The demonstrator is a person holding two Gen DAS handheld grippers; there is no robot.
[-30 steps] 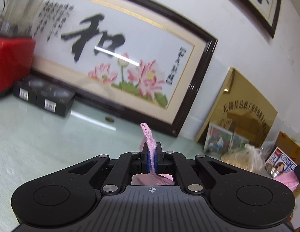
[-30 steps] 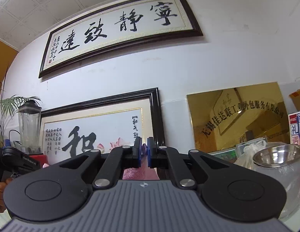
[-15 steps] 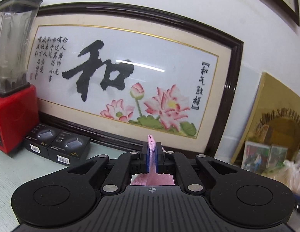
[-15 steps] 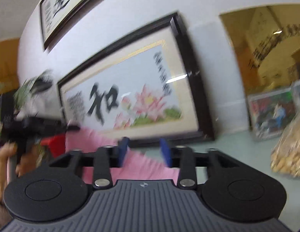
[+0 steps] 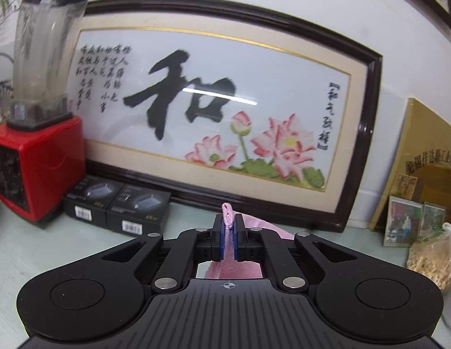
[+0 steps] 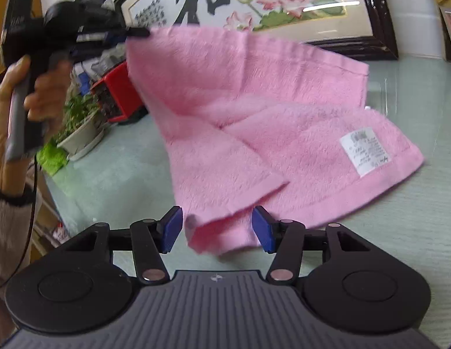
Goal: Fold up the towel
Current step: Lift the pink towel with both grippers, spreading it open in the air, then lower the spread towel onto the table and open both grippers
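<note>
pink towel (image 6: 254, 110) | left tool (image 5: 228, 226) pinching its corner | right tool (image 6: 216, 226) spread apart

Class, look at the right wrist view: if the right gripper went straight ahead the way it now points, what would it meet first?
Most likely the pink towel. The right gripper is open, and the towel's near folded corner already hangs between its blue fingertips. Depth is unclear, so whether it touches them cannot be told.
</note>
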